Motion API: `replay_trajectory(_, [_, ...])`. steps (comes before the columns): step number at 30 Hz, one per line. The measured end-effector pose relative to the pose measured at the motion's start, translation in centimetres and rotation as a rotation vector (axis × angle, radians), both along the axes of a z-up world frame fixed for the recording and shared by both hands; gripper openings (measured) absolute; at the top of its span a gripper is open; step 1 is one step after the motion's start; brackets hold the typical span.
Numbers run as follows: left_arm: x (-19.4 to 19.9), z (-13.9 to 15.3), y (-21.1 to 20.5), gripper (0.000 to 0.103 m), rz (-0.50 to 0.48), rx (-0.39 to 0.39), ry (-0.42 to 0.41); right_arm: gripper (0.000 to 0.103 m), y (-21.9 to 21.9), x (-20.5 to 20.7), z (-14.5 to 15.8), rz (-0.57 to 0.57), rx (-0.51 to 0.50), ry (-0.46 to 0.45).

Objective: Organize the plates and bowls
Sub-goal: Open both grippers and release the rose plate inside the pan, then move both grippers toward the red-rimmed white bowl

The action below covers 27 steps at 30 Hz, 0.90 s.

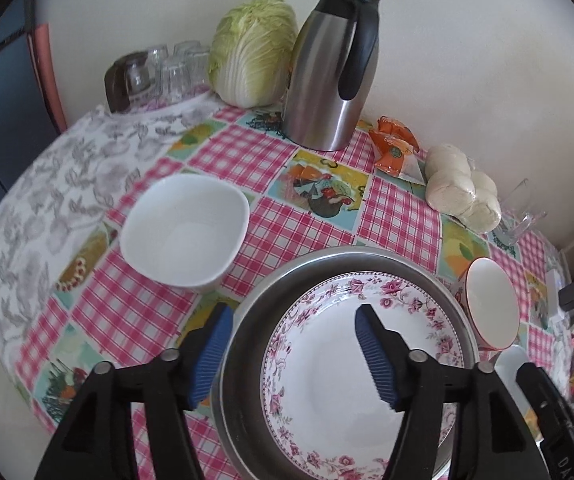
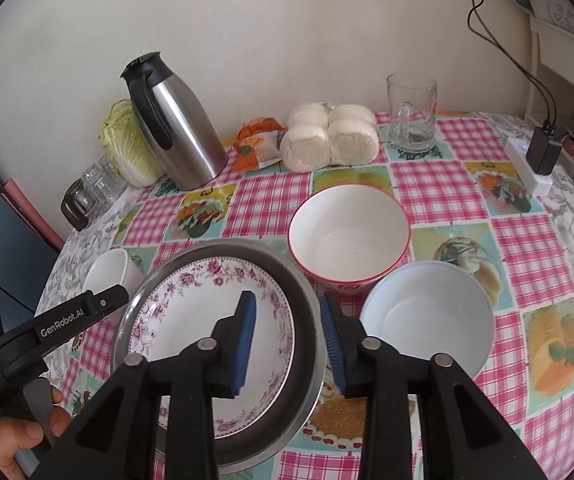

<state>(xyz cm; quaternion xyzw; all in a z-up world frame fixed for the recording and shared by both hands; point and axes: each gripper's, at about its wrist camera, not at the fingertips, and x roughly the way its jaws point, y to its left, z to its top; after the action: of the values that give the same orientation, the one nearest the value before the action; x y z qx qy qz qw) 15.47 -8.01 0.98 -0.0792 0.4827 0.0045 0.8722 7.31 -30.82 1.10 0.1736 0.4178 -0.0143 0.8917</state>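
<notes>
A floral plate (image 1: 339, 364) lies inside a steel basin (image 1: 247, 344); both show in the right wrist view, plate (image 2: 191, 320) and basin (image 2: 307, 320). My left gripper (image 1: 293, 354) is open, its fingers straddling the basin's left rim. My right gripper (image 2: 291, 340) is open, its fingers straddling the basin's right rim. A square white bowl (image 1: 185, 230) stands left of the basin and shows again in the right wrist view (image 2: 109, 276). A red-rimmed bowl (image 2: 349, 234) and a pale blue bowl (image 2: 427, 316) stand to the right.
A steel thermos jug (image 1: 331, 76), a cabbage (image 1: 253, 52), upturned glasses (image 1: 167, 68), an orange packet (image 2: 257, 144), bagged buns (image 2: 329, 136) and a glass mug (image 2: 411, 114) line the wall. A charger and power strip (image 2: 535, 160) sit at the table's right edge.
</notes>
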Motion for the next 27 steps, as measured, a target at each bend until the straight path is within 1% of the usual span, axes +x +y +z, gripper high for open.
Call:
replay_trajectory(1, [-0.1, 0.2, -0.1, 0.072, -0.002, 0.018, -0.001, 0.047, -0.2, -0.1, 0.1, -0.007, -0.005, -0.003])
replay_trajectory(2, [-0.1, 0.4, -0.3, 0.075, -0.003, 0.036, -0.001, 0.051, -0.3, -0.3, 0.4, -0.016, -0.013, -0.008])
replay_trajectory(3, [-0.2, 0.7, -0.4, 0.078, -0.007, 0.053, -0.003, 0.052, -0.5, -0.4, 0.5, -0.022, -0.018, -0.012])
replay_trajectory(4, [-0.3, 0.9, -0.5, 0.079, -0.011, 0.067, -0.006, 0.059, -0.7, -0.5, 0.6, -0.026, -0.022, -0.014])
replay_trajectory(5, [-0.4, 1.1, -0.6, 0.082, -0.014, 0.08, -0.01, 0.068, -0.8, -0.5, 0.6, -0.03, -0.023, -0.016])
replay_trajectory(6, [-0.5, 1.2, -0.7, 0.082, -0.016, 0.095, -0.013, 0.071, -0.9, -0.6, 0.7, -0.036, -0.022, -0.02])
replay_trajectory(7, [-0.5, 1.4, -0.8, 0.083, -0.018, 0.107, -0.016, 0.078, -1.1, -0.7, 0.8, -0.041, -0.022, -0.022])
replay_trajectory(9, [-0.6, 1.6, -1.0, 0.09, -0.02, 0.133, -0.019, 0.082, -1.3, -0.8, 0.8, -0.05, -0.027, -0.023])
replay_trajectory(10, [-0.7, 1.7, -1.1, 0.092, -0.019, 0.147, -0.024, 0.087, -1.4, -0.7, 0.8, -0.052, -0.031, -0.021])
replay_trajectory(11, [-0.7, 1.7, -1.1, 0.093, -0.019, 0.156, -0.027, 0.089, -1.4, -0.7, 0.7, -0.055, -0.036, -0.018])
replay_trajectory(13, [-0.7, 1.7, -1.3, 0.097, -0.018, 0.183, -0.028, 0.09, -1.5, -0.6, 0.6, -0.062, -0.046, -0.014])
replay_trajectory(14, [-0.7, 1.6, -1.4, 0.103, -0.017, 0.202, -0.029, 0.091, -1.5, -0.6, 0.5, -0.067, -0.051, -0.012])
replay_trajectory(15, [-0.8, 1.6, -1.5, 0.103, -0.018, 0.224, -0.037, 0.091, -1.5, -0.6, 0.4, -0.071, -0.059, -0.013])
replay_trajectory(17, [-0.9, 1.4, -1.8, 0.103, -0.027, 0.279, -0.048, 0.097, -1.4, -0.5, 0.4, -0.076, -0.079, -0.024])
replay_trajectory(19, [-0.9, 1.3, -2.1, 0.103, -0.035, 0.321, -0.054, 0.098, -1.2, -0.5, 0.3, -0.078, -0.109, -0.043])
replay_trajectory(21, [-0.9, 1.1, -2.1, 0.103, -0.039, 0.327, -0.055, 0.098, -1.1, -0.5, 0.1, -0.08, -0.112, -0.055])
replay_trajectory(24, [-0.9, 1.1, -2.0, 0.103, -0.036, 0.311, -0.056, 0.098, -1.0, -0.5, -0.3, -0.079, -0.094, -0.082])
replay_trajectory(27, [-0.9, 1.0, -1.9, 0.103, -0.034, 0.303, -0.061, 0.098, -0.7, -0.7, -0.3, -0.087, -0.135, -0.123])
